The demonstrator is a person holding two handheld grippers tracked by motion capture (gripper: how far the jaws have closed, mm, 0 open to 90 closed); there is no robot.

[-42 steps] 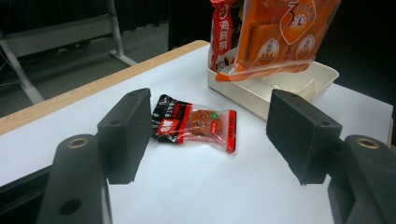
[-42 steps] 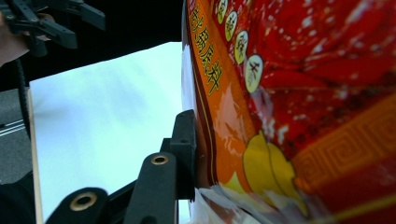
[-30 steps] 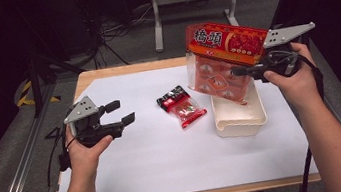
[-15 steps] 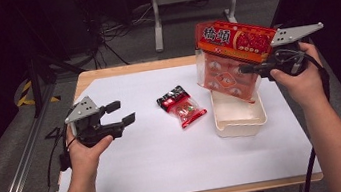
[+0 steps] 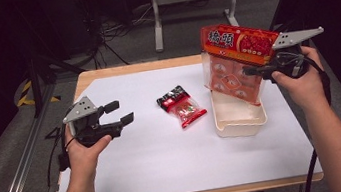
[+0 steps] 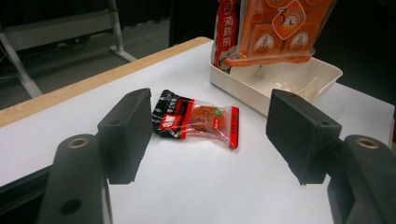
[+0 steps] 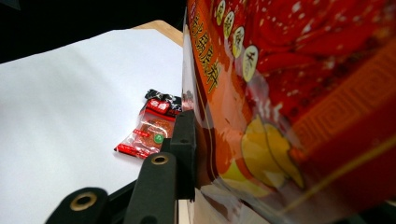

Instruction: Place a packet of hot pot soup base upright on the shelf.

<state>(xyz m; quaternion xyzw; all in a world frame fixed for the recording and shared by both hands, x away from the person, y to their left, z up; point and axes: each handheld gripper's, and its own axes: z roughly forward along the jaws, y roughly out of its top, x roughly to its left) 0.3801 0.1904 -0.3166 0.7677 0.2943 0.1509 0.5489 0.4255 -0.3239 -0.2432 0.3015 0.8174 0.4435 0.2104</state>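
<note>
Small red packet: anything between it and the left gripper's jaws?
Nothing visible. The small red packet lies flat on the white sheet, with bare sheet between it and the open left gripper. The cream tray sits beyond it, and the big orange bag, held by the right gripper, hangs over that tray.

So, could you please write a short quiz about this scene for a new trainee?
1. True or false: the right gripper is shut on the large orange snack bag.
2. Where does the small red snack packet lie? A) inside the cream tray B) on the white table sheet, beside the tray C) between the pads of the left gripper
3. Fill in: the left gripper's jaws are ____, with nothing between them.

Key: 1 true; 2 B; 3 open
</note>
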